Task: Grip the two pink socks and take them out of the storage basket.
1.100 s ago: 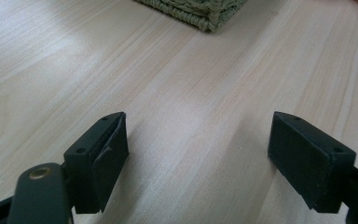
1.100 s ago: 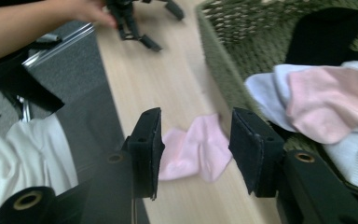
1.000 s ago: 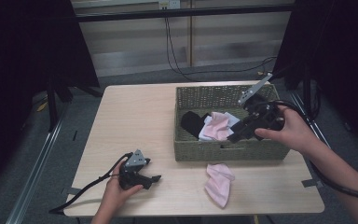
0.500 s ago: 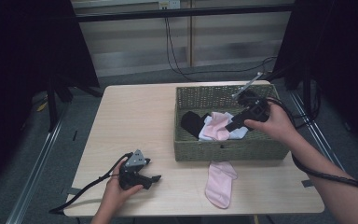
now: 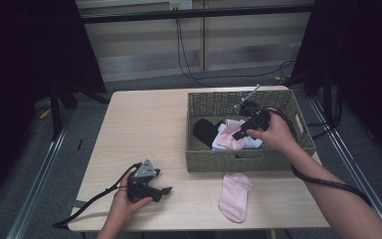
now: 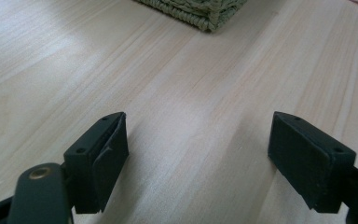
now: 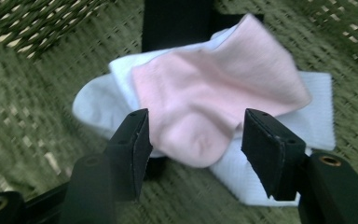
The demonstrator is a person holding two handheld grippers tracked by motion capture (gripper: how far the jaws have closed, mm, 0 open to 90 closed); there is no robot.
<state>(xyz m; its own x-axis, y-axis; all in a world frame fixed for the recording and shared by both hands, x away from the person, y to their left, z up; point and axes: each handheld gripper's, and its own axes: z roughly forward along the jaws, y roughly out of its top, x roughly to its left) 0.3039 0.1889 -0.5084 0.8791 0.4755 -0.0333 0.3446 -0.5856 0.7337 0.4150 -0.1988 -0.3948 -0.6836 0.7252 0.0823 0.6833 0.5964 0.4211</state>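
Pink sock [image 7: 219, 93] lies on white socks [image 7: 317, 121] inside basket [image 5: 298, 149], centre-right of frame. Right claw [image 7: 193, 140] straddles it, jaws just opening, gripping nothing. Left claw [image 6: 196, 158] gapes empty on surface [image 6: 191, 84].

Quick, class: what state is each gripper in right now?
Left gripper: open, holding nothing, over the pale wooden table.
Right gripper: open, jaws have just been opening, either side of the pink sock in the green woven basket, not gripping it.
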